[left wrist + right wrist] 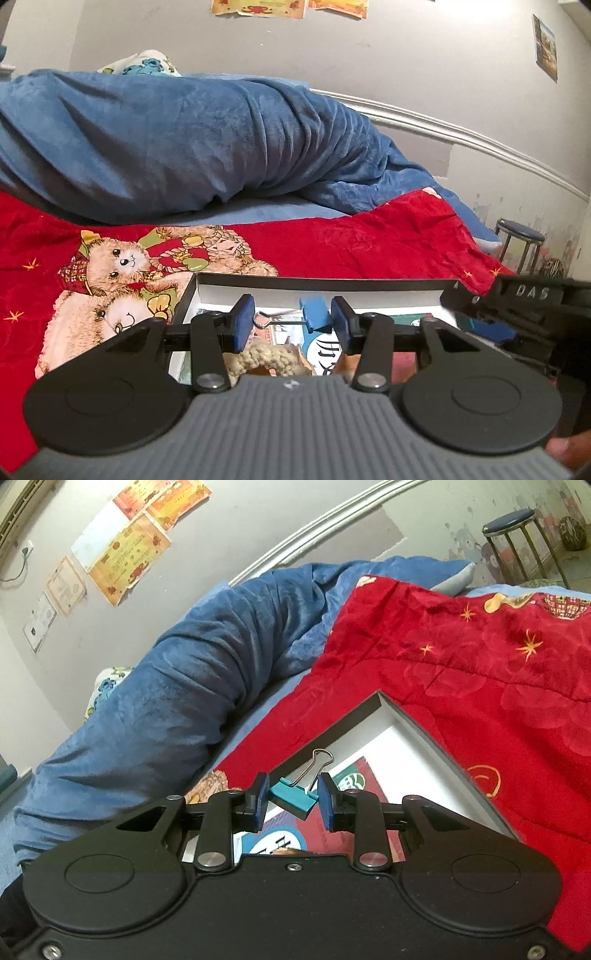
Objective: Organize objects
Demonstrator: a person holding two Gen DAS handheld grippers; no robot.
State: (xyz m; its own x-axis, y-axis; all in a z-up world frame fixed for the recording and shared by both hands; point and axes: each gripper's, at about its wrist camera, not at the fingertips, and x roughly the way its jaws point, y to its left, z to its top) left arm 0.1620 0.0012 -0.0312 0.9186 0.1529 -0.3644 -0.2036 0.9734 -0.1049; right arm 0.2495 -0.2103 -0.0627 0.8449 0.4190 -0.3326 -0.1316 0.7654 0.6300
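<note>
While both grippers hang over the open box on the bed, entries run left to right across the frames.

Red blanket: fills the left and centre of the left wrist view, bear print at lower left; the box sits on it.

Box: shallow, dark rim, white inside; lower centre in both views, printed cards on its floor.

Left gripper: pads apart, nothing pressed between them. A cream knitted piece lies below the gap, partly hidden by the gripper body, so contact cannot be judged.

Binder clip: teal body, lower centre of the right wrist view, clamped between the pads of the right gripper. Body tilted, upper left to lower right; wire handle points up the frame, away from the camera.

Same clip, left wrist view: blue block just inside the right pad, wire loop reaching left across the gap.

Key relation: clip is already in the right claw and over the box interior, so the right hand is nearer; drop point looks directly below, probably onto the cards.

Right of frame: the right gripper's body enters at the right edge of the left wrist view.
</note>
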